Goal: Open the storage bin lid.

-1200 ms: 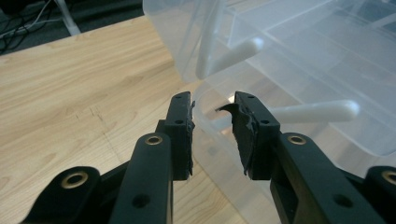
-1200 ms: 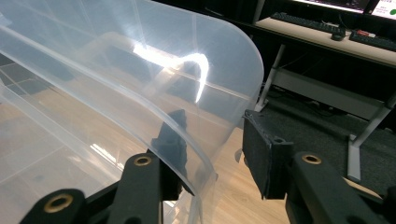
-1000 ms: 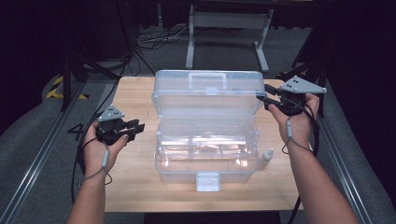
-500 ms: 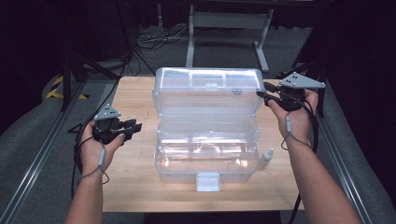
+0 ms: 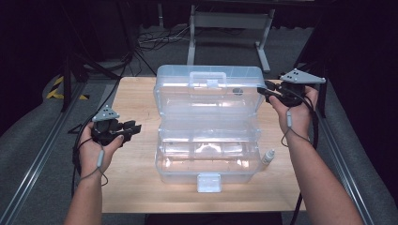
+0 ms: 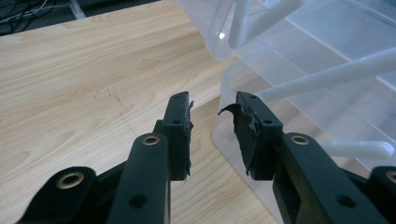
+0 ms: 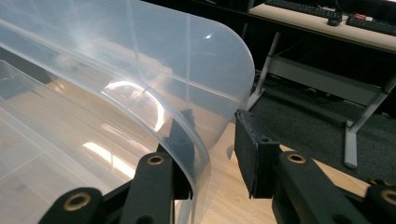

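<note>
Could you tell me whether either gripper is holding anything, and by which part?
Nothing is gripped yet. The right gripper straddles the lid edge of the clear box, jaws just closing; the left gripper is empty.

I see a clear plastic toolbox [image 5: 209, 140] standing open at the middle of the wooden surface [image 5: 136, 98]. Its lid [image 5: 209, 91] is tipped up and back, white handle [image 5: 207, 78] on top, white latch [image 5: 209, 182] facing me.

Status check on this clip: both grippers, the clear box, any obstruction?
Left gripper open, short of clear box. Right gripper jaws just closing, straddling raised lid's edge, gap still visible. Small bottle by box's right side, out of the way.
</note>
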Action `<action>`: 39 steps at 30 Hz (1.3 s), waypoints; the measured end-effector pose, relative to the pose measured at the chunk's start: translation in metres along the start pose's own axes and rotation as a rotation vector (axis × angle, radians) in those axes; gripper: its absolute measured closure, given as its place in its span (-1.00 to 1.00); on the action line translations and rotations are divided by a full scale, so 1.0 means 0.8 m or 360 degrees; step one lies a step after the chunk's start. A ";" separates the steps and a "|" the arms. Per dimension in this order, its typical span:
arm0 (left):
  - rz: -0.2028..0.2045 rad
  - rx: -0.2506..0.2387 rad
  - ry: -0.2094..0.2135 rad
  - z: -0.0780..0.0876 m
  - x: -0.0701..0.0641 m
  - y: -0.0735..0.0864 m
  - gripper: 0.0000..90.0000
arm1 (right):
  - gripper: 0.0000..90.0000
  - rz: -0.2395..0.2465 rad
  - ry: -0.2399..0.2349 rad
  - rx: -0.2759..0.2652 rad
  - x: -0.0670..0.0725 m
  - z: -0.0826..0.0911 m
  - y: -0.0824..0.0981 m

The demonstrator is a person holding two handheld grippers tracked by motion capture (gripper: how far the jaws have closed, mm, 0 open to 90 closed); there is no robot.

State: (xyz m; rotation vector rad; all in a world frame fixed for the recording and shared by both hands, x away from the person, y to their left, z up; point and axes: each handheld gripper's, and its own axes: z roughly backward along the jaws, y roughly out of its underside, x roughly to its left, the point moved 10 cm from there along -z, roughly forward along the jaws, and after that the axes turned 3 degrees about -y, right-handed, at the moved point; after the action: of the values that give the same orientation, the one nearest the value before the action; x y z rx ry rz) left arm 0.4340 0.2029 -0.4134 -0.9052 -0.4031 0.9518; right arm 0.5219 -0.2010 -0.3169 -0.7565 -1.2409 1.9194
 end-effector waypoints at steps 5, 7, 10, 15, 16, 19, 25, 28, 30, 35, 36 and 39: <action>-0.0006 0.0005 -0.0003 0.002 0.000 0.002 0.48 | 0.57 -0.0006 0.0015 0.0017 -0.004 -0.004 -0.001; 0.0003 0.0008 -0.0008 0.003 0.001 0.004 0.48 | 0.58 -0.0011 0.0022 0.0023 -0.005 -0.007 -0.002; 0.0009 0.0011 -0.0017 0.005 0.004 0.007 0.47 | 0.60 -0.0010 0.0038 0.0035 -0.009 -0.011 -0.004; 0.0032 0.0024 -0.0033 0.012 0.008 0.015 0.46 | 0.62 -0.0021 0.0060 0.0029 -0.015 -0.021 -0.006; 0.0044 0.0022 -0.0036 0.013 0.008 0.016 0.45 | 0.63 -0.0017 0.0068 0.0029 -0.016 -0.023 -0.007; 0.0051 0.0026 -0.0058 0.017 0.012 0.020 0.42 | 0.64 -0.0002 0.0094 0.0033 -0.019 -0.029 -0.011; 0.0084 0.0036 -0.0069 0.022 0.016 0.030 0.42 | 0.69 0.0037 0.0144 0.0040 -0.026 -0.043 -0.016; 0.0094 0.0039 -0.0080 0.026 0.018 0.034 0.42 | 0.70 0.0015 0.0142 0.0035 -0.030 -0.049 -0.016; 0.0096 0.0038 -0.0090 0.029 0.020 0.036 0.42 | 0.71 -0.0001 0.0139 0.0039 -0.032 -0.052 -0.016; 0.0116 0.0045 -0.0102 0.032 0.024 0.042 0.43 | 0.72 -0.0022 0.0131 0.0064 -0.037 -0.061 -0.016; 0.0112 0.0047 -0.0104 0.032 0.025 0.043 0.42 | 0.75 -0.0031 0.0130 0.0068 -0.038 -0.063 -0.016; 0.0122 0.0052 -0.0108 0.033 0.025 0.045 0.42 | 0.80 -0.0083 0.0100 0.0057 -0.042 -0.067 -0.016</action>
State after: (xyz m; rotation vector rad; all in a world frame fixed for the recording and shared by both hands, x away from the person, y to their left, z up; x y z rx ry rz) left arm 0.4085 0.2418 -0.4284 -0.8652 -0.4120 1.0586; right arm 0.5865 -0.1975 -0.3213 -0.7528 -1.1736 1.8573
